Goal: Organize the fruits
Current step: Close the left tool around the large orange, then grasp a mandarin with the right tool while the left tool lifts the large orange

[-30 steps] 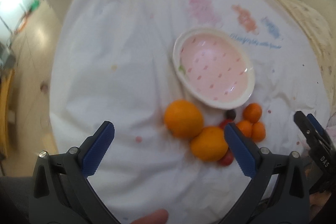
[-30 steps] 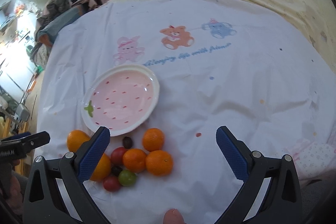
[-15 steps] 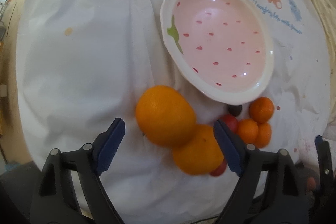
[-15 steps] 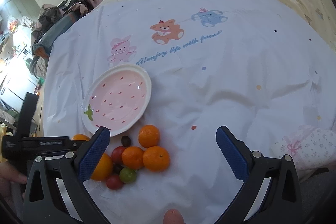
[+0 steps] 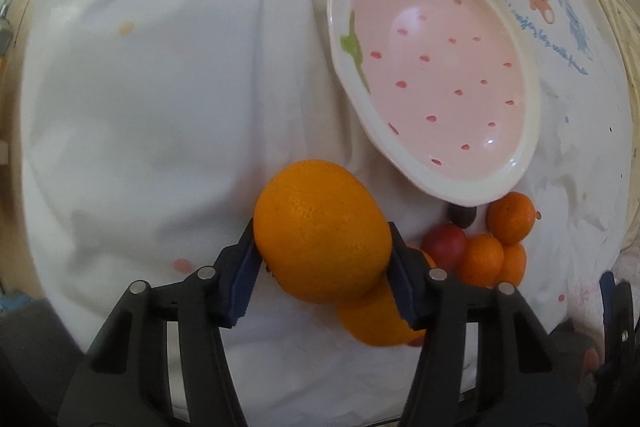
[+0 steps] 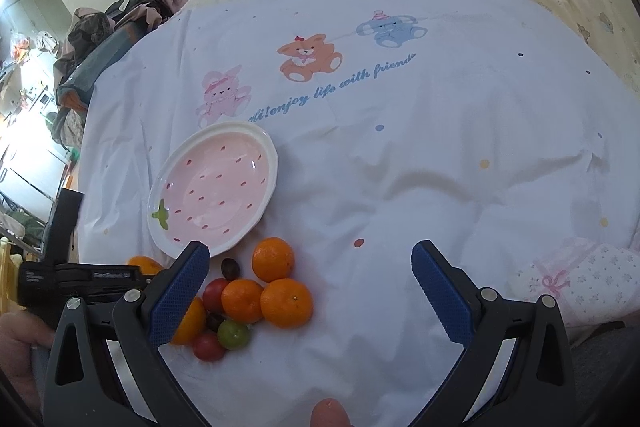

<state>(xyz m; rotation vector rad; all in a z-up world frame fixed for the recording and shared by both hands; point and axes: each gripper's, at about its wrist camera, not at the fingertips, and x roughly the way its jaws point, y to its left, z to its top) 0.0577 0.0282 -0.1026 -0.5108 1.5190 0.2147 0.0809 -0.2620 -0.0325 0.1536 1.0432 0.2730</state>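
Left wrist view: your left gripper (image 5: 322,267) has both blue pads pinching the big round orange (image 5: 322,229), at 7 o'clock of the pink strawberry-print ceramic plate (image 5: 530,131).

Right wrist view: your right gripper (image 6: 310,291) is wide open w/ nothing held, over white bear-print cloth (image 6: 400,167). Small mandarins (image 6: 286,302) lie at 5 o'clock of plate.

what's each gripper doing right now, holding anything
left gripper: shut on the big orange, pads on both sides.
right gripper: open, holding nothing.
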